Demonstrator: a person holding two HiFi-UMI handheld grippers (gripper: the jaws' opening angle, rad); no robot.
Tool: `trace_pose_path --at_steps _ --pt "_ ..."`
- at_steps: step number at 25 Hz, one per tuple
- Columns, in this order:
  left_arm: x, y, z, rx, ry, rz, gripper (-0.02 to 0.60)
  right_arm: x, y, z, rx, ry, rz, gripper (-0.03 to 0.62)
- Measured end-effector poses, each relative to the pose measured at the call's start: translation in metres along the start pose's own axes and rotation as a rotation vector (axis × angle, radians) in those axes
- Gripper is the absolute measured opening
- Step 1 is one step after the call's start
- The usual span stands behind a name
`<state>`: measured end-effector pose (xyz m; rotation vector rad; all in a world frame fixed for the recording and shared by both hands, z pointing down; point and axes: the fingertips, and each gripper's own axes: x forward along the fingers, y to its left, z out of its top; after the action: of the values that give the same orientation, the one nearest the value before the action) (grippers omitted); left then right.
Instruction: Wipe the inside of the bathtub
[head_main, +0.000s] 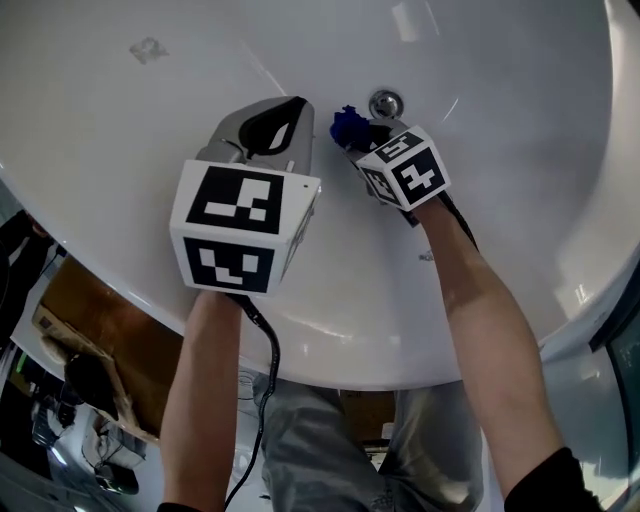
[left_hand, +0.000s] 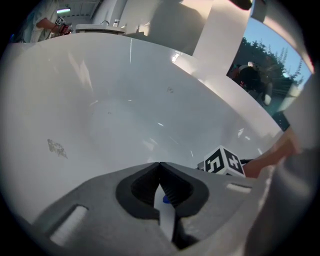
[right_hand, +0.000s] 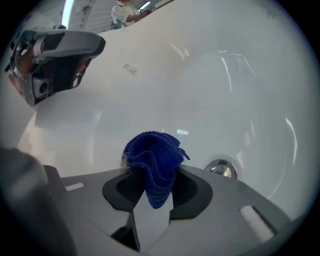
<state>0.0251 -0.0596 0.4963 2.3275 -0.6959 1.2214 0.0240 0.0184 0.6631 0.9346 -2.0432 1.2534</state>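
The white bathtub (head_main: 150, 150) fills the head view, its chrome drain (head_main: 386, 103) at the top centre. My right gripper (head_main: 352, 135) is shut on a bunched blue cloth (head_main: 346, 124) just left of the drain. In the right gripper view the blue cloth (right_hand: 152, 152) bulges out above the right gripper's (right_hand: 152, 175) jaws, with the drain (right_hand: 221, 168) close at its right. My left gripper (head_main: 290, 110) hovers beside it to the left, shut and holding nothing. In the left gripper view the left gripper's (left_hand: 160, 167) jaw tips meet over the tub wall (left_hand: 125, 110).
A small grey smudge (head_main: 148, 50) marks the tub surface at the far left; this smudge (left_hand: 57, 147) also shows in the left gripper view. The tub's rim (head_main: 330, 375) curves in front of the person's legs. Brown cardboard (head_main: 100, 330) and clutter lie on the floor at lower left.
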Motion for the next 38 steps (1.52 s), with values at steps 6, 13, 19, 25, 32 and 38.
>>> trace_pose_path --at_steps 6,13,19,25,32,38 --pt "-0.002 -0.008 0.006 0.065 0.012 0.014 0.005 0.022 0.008 -0.03 0.005 0.058 0.046 0.135" --pt "0.004 -0.007 0.001 0.06 0.015 0.016 0.005 0.04 0.024 -0.039 -0.026 0.103 0.122 0.135" --pt "-0.001 -0.003 -0.004 0.032 0.022 0.031 0.005 0.03 0.051 -0.048 -0.073 0.166 0.228 0.133" --pt "-0.007 -0.006 -0.001 0.009 -0.003 0.018 0.005 0.009 0.072 -0.048 -0.104 0.184 0.301 0.132" --pt "-0.011 -0.008 -0.005 -0.012 0.009 0.024 0.005 -0.013 0.099 -0.047 -0.104 0.172 0.34 0.133" --pt "-0.025 -0.016 -0.004 -0.016 0.0 0.055 0.005 -0.039 0.119 -0.051 -0.112 0.184 0.398 0.133"
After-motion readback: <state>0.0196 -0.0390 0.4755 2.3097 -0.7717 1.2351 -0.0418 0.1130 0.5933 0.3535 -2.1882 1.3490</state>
